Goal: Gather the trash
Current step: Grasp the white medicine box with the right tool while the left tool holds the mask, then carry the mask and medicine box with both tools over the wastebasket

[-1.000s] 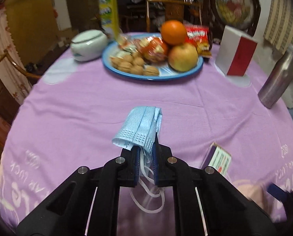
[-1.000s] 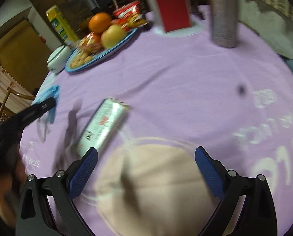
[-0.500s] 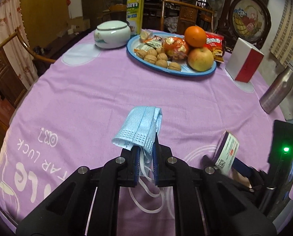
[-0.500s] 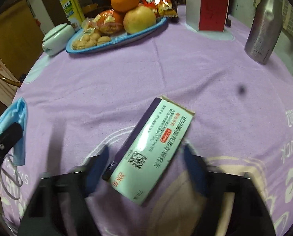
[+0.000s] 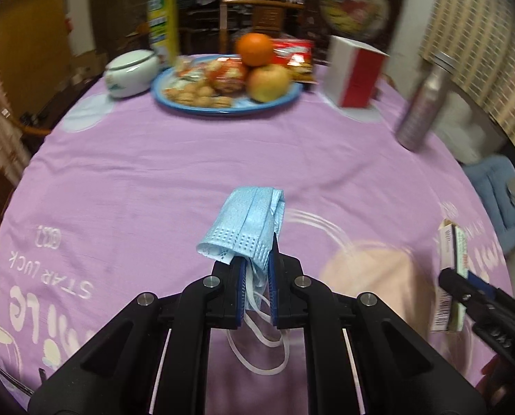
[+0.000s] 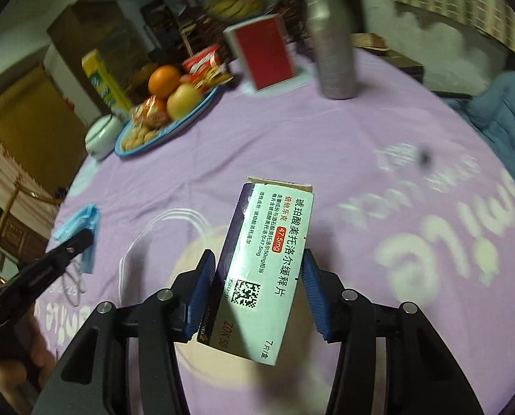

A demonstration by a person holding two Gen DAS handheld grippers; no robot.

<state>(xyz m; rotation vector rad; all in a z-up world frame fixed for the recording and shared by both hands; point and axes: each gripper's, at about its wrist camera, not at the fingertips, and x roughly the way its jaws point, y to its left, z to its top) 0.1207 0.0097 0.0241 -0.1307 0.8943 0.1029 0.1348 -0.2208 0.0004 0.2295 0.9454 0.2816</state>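
The left claw (image 5: 255,269) is clenched on a folded blue mask (image 5: 248,223), which sticks up from between its blue pads while the white ear loops dangle below the fingers. The mask hangs above the purple surface (image 5: 188,173), on the near side of the blue plate (image 5: 195,108) and well apart from it.

The right claw (image 6: 257,290) has a medicine box (image 6: 264,263) between its pads; its jaws are closing, and both pads meet the box's long sides. The box is tilted, its open flap end pointing away toward the plate, its printed face up, and it is lifted off the surface. In the left view the box shows at the far right edge, held by the other claw's tip.

On the plate lie an orange (image 5: 254,49), an apple (image 5: 268,82), walnuts and wrapped snacks. Left of the plate sits a white lidded bowl (image 5: 130,73); right of it stands a red-and-white carton (image 5: 356,71), and farther right a metal bottle (image 5: 421,107). A yellow carton (image 5: 162,17) stands behind the plate.
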